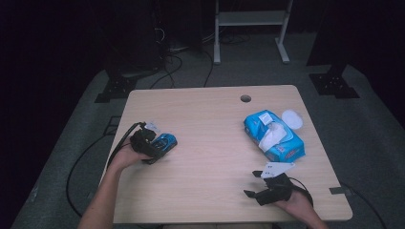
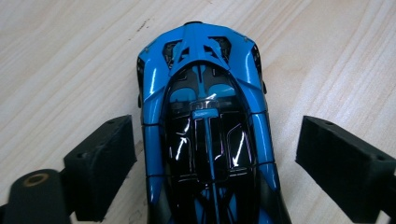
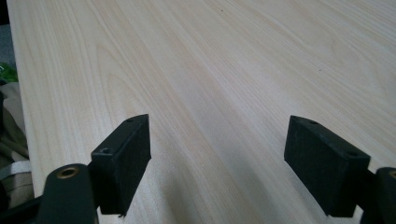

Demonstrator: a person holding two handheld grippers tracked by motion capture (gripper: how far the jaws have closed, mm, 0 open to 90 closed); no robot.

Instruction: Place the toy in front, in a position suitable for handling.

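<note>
I was set up in some kind of lab or recording studio: lone pale wood table (image 1: 210,124) on grey carpet (image 1: 363,129), black stand bases (image 1: 333,85), cables (image 1: 169,67) everywhere, dark all around.

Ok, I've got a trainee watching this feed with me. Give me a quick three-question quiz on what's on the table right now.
1. True or false: the left gripper already clamps the blue toy car.
2. Multiple choice: what lies beside the pack of wet wipes, toward the table's far right corner? A) a round white lid B) a red cup C) a spoon
3. Short answer: what is between the pads of the right gripper?

Key
1. False: the car sits between the pads, with a gap showing on each side.
2. A: the white lid.
3. Nothing: bare wooden table lies under the wide-open jaws.
</note>
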